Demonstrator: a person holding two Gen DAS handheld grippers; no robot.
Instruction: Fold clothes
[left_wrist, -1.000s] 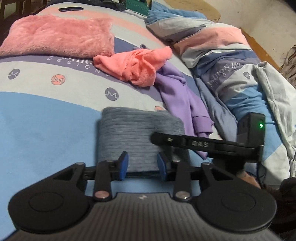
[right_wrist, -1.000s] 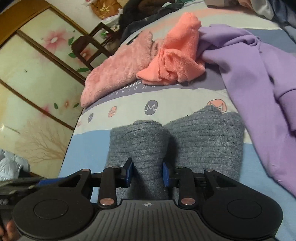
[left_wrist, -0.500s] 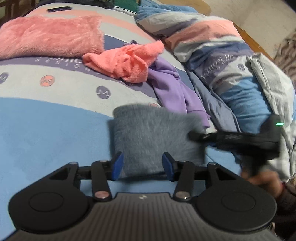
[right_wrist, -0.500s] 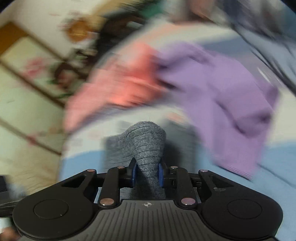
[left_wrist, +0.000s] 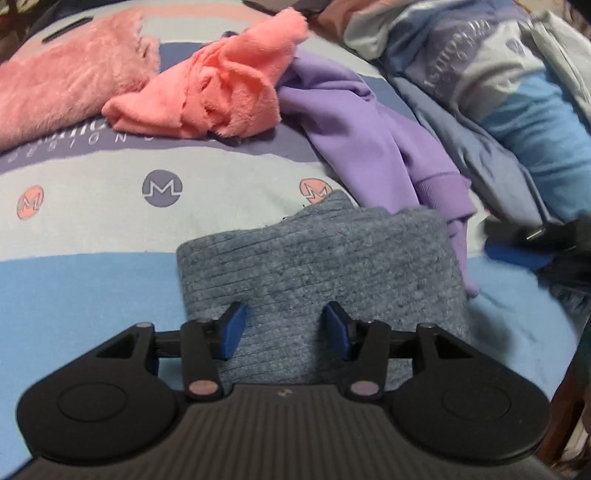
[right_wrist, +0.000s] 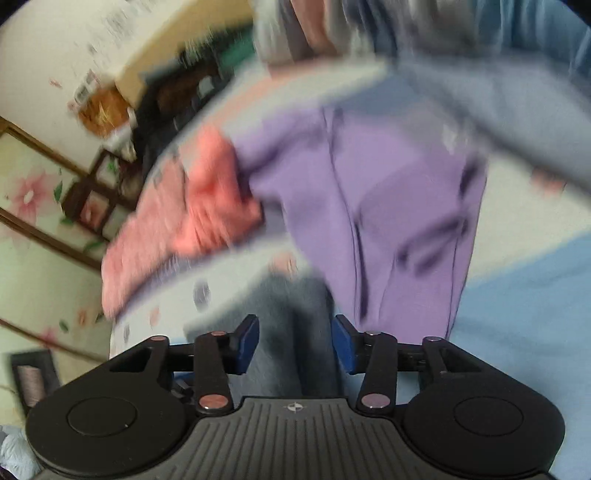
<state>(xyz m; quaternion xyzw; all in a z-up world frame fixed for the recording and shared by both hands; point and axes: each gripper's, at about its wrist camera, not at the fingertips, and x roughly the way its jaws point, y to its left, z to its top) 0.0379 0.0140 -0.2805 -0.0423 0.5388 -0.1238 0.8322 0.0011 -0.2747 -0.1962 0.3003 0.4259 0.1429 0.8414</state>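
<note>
From the left wrist camera, the left gripper (left_wrist: 282, 326) hangs over a grey ribbed knit garment (left_wrist: 317, 273), folded into a thick, roughly rectangular bundle on the bedsheet (left_wrist: 85, 288). Its 2 blue-padded jaws stand wide apart above the near edge of the knit, gripping nothing. The sheet is smooth, banded in pale blue, grey and violet, with round "M" badges. Just beyond the grey bundle on the right, a soft purple sweatshirt (left_wrist: 369, 136) sprawls loose, its ribbed cuff touching the bundle's far corner. A fluffy coral fleece (left_wrist: 218, 92) lies crumpled against the purple fabric, and a shaggy pink plush piece (left_wrist: 66, 92) sits beside it. A rumpled printed quilt (left_wrist: 498, 81) fills the right side.

The right wrist camera is heavily blurred. The right gripper (right_wrist: 294, 343) has its jaws spread wide, with nothing clamped; the grey knit shows as a dark smear between and below them. The purple sweatshirt (right_wrist: 369, 199) spreads ahead, coral fleece (right_wrist: 210, 206) beside it.
</note>
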